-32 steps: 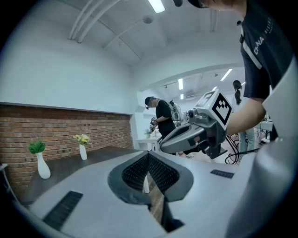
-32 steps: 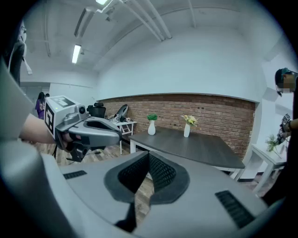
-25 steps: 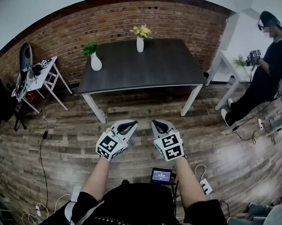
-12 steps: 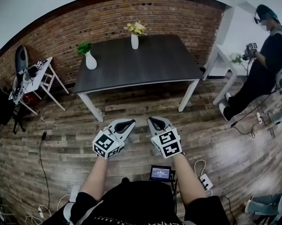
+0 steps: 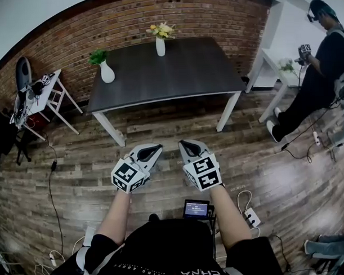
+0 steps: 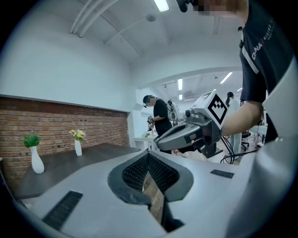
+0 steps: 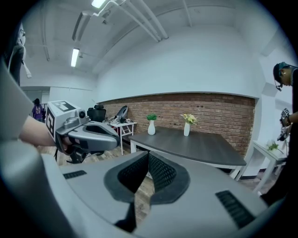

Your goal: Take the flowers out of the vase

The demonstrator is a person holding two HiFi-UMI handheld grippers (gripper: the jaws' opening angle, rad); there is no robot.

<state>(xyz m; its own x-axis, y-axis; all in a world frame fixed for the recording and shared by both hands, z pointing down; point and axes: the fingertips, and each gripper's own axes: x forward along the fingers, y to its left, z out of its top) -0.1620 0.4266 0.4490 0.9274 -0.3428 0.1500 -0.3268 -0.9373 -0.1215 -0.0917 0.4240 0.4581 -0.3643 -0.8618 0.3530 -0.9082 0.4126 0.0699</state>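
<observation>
The left gripper [image 5: 154, 148] is held clenched, jaws pressed together, with nothing caught between them. The right gripper [image 5: 187, 145] is clamped tight the same way and is also empty. Both are held side by side, near each other but not touching, over the wooden floor [image 5: 160, 131]. They are pointed toward the dark table [image 5: 175, 75] and tilted slightly down. The table is well apart from both grippers.

The yellow flowers [image 5: 161, 30] are seen in a white vase [image 5: 160, 47], which stands upright at the table's far edge, close to the brick wall [image 5: 213, 20]. A second white vase [image 5: 106, 72] with a green plant [image 5: 97, 56] is placed at the table's far left corner, apart from the first. Neither vase is touched.

A small lit screen [image 5: 196, 208] is seen on the floor just in front of the holder's body, with a power strip [image 5: 251, 217] and cables near it. A white side table [image 5: 46, 93] loaded with gear is set at left by the wall. Another person [image 5: 322, 72] is seen at right beside a white table [image 5: 276, 68], with a gripper held in hand.
</observation>
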